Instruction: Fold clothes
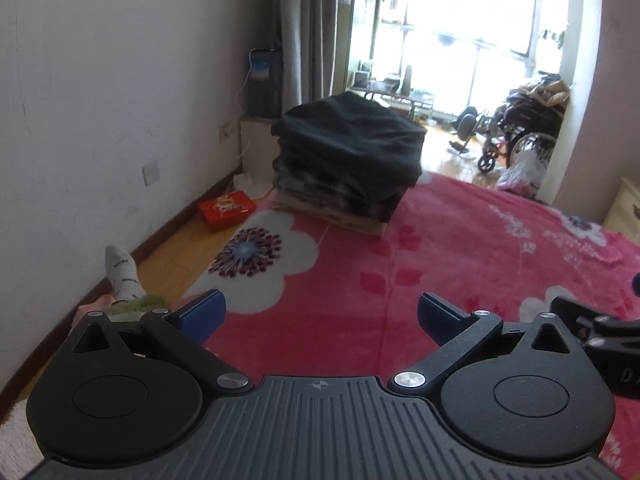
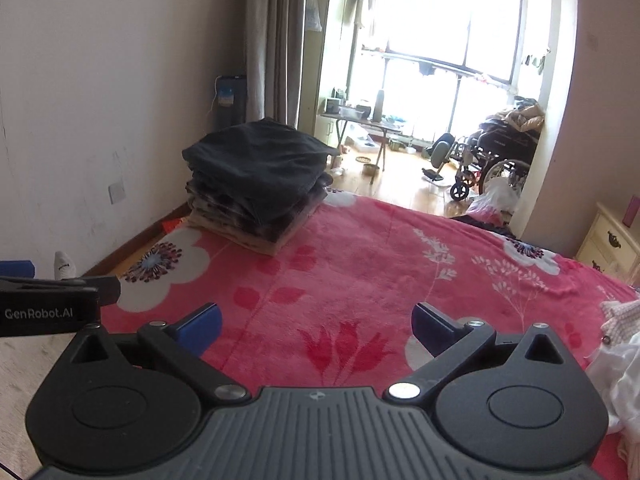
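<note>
A tall stack of folded clothes [image 1: 348, 160], dark garment on top, stands at the far left corner of a bed covered by a pink flowered blanket [image 1: 460, 248]; it shows in the right wrist view too [image 2: 256, 180]. My left gripper [image 1: 320, 312] hovers over the near part of the blanket, blue pads wide apart, nothing between them. My right gripper [image 2: 316, 326] is likewise open and empty over the blanket. Loose pale clothes [image 2: 620, 344] lie at the right edge. Each gripper's body shows at the other view's edge.
A wall runs along the left with a strip of wooden floor, a red box [image 1: 226, 208] and a person's socked foot [image 1: 120, 272] beside the bed. Beyond the bed stand a wheelchair [image 2: 492, 160], a folding table [image 2: 360, 120] and a bedside cabinet [image 2: 612, 240].
</note>
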{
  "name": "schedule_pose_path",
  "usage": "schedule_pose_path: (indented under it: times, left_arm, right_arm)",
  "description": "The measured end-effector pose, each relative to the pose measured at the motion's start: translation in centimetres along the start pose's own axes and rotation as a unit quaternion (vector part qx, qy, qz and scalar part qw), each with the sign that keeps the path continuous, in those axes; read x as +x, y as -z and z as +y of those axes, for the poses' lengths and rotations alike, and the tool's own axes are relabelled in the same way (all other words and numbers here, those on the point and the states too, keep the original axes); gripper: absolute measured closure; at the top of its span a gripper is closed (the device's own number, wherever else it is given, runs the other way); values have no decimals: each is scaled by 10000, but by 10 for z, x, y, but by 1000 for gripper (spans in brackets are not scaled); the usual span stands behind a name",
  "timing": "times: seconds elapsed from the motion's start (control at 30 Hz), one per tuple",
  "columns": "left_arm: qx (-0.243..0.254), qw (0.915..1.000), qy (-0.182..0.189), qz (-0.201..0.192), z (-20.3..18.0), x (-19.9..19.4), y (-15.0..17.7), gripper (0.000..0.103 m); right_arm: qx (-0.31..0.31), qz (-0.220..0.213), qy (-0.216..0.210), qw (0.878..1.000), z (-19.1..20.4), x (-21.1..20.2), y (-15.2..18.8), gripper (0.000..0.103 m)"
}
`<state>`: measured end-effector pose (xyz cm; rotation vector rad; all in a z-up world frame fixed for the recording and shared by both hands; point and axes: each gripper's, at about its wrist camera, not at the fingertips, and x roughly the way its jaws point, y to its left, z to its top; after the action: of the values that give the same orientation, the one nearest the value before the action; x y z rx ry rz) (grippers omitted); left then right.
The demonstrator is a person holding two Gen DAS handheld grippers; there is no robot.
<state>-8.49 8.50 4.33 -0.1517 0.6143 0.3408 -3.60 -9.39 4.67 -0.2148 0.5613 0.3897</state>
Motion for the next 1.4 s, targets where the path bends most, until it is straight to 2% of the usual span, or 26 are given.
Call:
schedule_pose_path:
  times: [0.27,0.47,1.4]
  left_arm:
    - [48,9999,78,144,-3,2,2,0]
    - [224,9997,-49,9,-7,-4,-1,0]
    - [327,9992,-207,23,-6,-5,-3,0]
  right_arm:
    - [34,85,22,10000,1,1,1,0]
    - [251,225,-68,9994,-3,3,-1,0]
    - [333,213,-89,9992,0,-3,-6,0]
